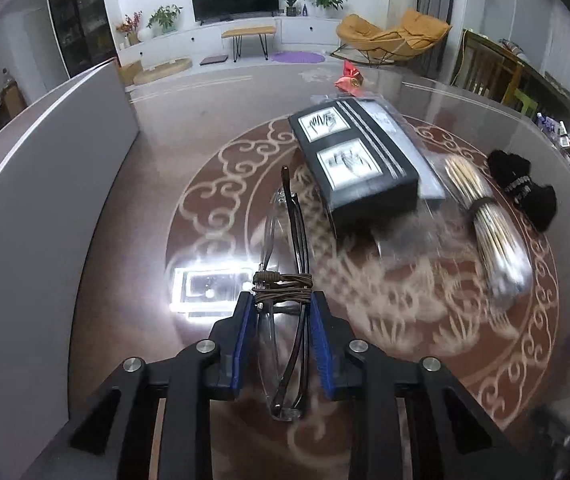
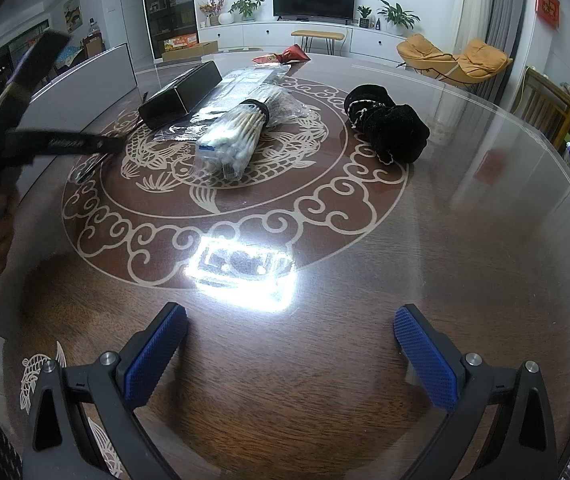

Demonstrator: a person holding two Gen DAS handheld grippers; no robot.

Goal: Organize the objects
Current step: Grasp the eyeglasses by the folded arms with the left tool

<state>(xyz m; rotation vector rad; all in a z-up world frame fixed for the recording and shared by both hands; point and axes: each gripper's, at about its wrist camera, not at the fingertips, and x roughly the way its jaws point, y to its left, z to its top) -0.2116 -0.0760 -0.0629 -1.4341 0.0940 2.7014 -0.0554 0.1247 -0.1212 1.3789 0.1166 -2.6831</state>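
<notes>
My left gripper (image 1: 281, 300) is shut on folded eyeglasses (image 1: 285, 264) with a brown frame, held edge-on above the table. A black box (image 1: 351, 160) with white picture panels lies ahead on a clear plastic bag. A bagged bundle of cotton swabs (image 1: 489, 224) lies to its right, and a black fabric item (image 1: 525, 188) beyond that. My right gripper (image 2: 290, 320) is open and empty above the near part of the table. In the right wrist view I see the box (image 2: 181, 94), the swabs (image 2: 241, 136), the black fabric (image 2: 385, 120) and the blurred left gripper (image 2: 97, 146).
The round brown table (image 2: 325, 360) has a white fish and cloud pattern under glass, with a bright lamp reflection. A red packet (image 2: 285, 56) lies at the far edge. A white panel (image 1: 45, 200) stands along the table's left side. Chairs and clutter stand to the right.
</notes>
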